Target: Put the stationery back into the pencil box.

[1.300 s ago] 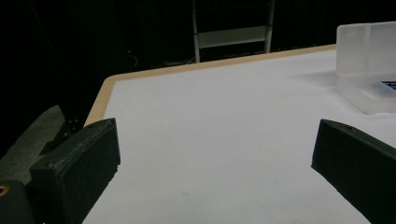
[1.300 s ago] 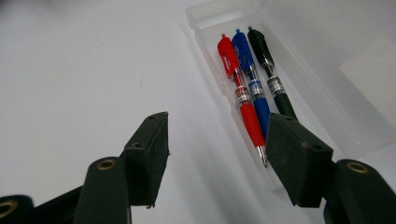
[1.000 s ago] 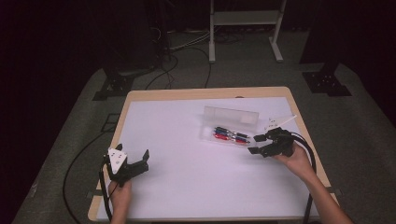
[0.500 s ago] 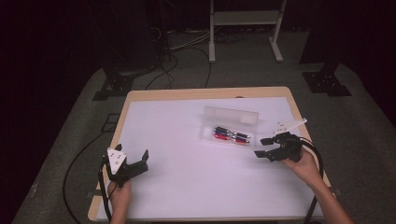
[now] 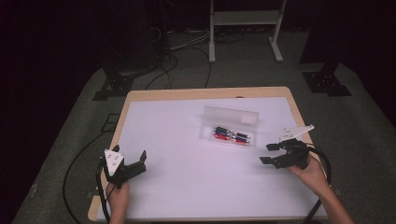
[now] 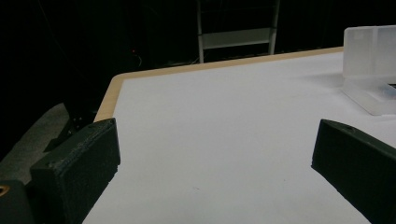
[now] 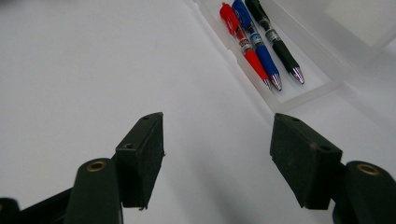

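- High view: the right gripper (image 5: 272, 153) is hovering over the white table (image 5: 177, 140), near the front right corner, held in a hand whose forearm is running off the bottom edge. Its jaws are standing wide apart with nothing between them, and they have just been opening further.
- High view: the clear pen case (image 5: 229, 126) is lying open right of the table's centre, well apart from the right gripper and beyond it. Three pens (image 5: 231, 136) are lying in its near tray; they are too small here to be told apart cleanly.
- High view: the left gripper (image 5: 140, 163) is sitting near the front left corner, jaws spread and empty. The hand holding it is being cut off by the bottom edge.
- Left gripper view: both black jaws are rising from the bottom corners, wide apart, with bare table between them. The pen case (image 6: 373, 70) is being cut off by the right edge, so its contents are hard to make out.
- Right gripper view: the jaws are standing open over bare table. Ahead lie a red pen (image 7: 243, 41), a blue pen (image 7: 256, 42) and a black pen (image 7: 275, 39), side by side in the case (image 7: 303, 91). The case's far end and lid are running out of frame.
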`<state>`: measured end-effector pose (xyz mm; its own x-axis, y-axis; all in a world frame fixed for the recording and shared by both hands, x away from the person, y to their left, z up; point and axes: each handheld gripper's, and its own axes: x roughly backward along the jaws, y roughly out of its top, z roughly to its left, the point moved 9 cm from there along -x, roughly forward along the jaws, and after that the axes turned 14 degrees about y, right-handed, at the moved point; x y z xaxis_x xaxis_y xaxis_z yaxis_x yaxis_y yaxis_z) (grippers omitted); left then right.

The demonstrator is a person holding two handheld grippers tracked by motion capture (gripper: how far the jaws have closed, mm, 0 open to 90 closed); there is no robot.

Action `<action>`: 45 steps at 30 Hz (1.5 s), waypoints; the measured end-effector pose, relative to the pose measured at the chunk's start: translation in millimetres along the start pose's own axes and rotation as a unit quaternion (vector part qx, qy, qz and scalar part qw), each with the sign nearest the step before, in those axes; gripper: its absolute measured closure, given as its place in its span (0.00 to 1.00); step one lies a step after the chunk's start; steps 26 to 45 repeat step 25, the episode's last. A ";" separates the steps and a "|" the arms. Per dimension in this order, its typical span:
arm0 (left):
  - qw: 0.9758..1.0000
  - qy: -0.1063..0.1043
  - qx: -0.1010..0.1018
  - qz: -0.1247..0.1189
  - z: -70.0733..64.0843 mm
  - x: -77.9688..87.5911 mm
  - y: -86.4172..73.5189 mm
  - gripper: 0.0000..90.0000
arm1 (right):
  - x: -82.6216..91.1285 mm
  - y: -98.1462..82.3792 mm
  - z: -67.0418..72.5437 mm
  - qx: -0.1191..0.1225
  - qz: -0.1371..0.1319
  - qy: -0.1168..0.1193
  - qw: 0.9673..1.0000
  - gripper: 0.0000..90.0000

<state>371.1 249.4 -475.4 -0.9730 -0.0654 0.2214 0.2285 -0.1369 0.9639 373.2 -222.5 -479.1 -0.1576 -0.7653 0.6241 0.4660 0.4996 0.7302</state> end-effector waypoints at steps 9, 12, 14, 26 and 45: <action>1.000 0.001 -0.004 0.001 -1.9 0.4 -0.6 0.00 | 6.9 -16.3 1.7 -0.012 -0.001 -0.004 1.000 0.37; 1.000 0.000 -0.004 0.001 -2.1 0.7 -0.1 0.00 | 7.7 -19.6 3.0 -0.017 -0.002 -0.005 1.000 0.36; 1.000 0.001 -0.005 -0.002 -2.8 1.0 0.6 0.00 | 8.4 -22.9 3.5 -0.020 -0.003 -0.007 1.000 0.36; 1.000 -0.001 -0.007 0.002 -5.9 -0.4 0.2 0.00 | 10.9 -34.1 5.1 -0.026 -0.009 -0.011 1.000 0.34; 1.000 -0.001 -0.007 0.002 -5.9 -0.4 0.2 0.00 | 10.9 -34.1 5.1 -0.026 -0.009 -0.011 1.000 0.34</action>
